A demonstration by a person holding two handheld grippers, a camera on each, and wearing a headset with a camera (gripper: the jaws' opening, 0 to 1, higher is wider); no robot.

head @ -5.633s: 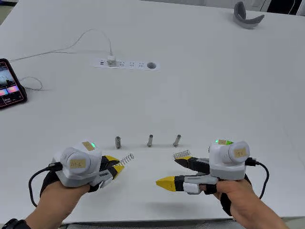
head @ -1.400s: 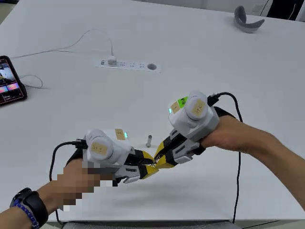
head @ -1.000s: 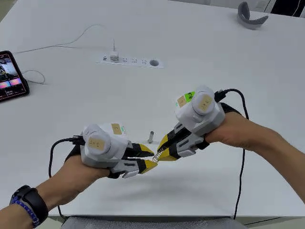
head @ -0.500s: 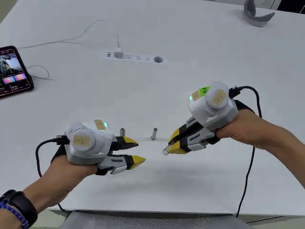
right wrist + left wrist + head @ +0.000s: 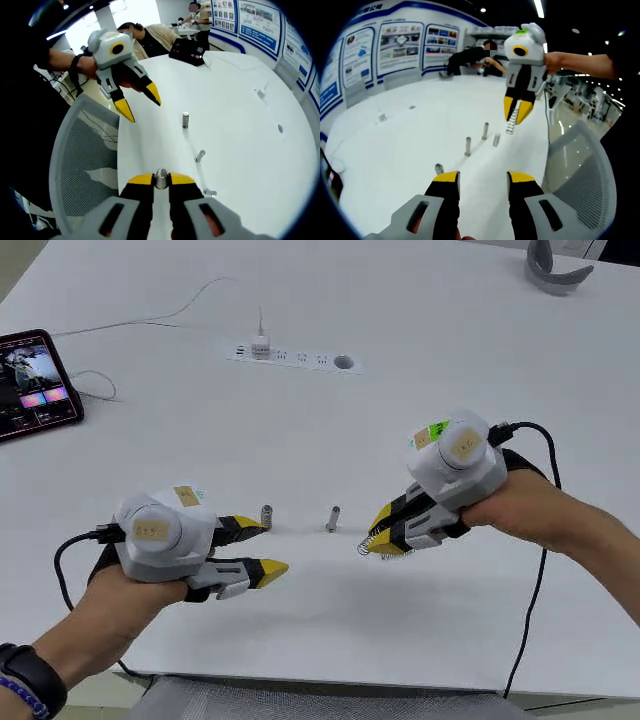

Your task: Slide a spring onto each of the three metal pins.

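Steel-wire grey coil spring (image 5: pixel 370 544) pinched at one end in closed yellow-tipped right gripper (image 5: pixel 384 539), at 4 o'clock of bare metal pin (image 5: pixel 332 519); judged featherlight, bendy sideways, apt to ping away, so better held lightly near mid-length. Yellow-tipped left gripper (image 5: pixel 272 548) spread wide, empty, at 6 o'clock of spring-clad pin (image 5: pixel 266 517). Smooth white tabletop (image 5: pixel 420 390), probably slippery; white power strip (image 5: pixel 290 356) at 12 o'clock, well apart.

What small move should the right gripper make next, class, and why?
Probably shift the right gripper left until its spring hangs over the bare pin. Its fingers hold the spring just beside that pin, and the left pin already wears one.
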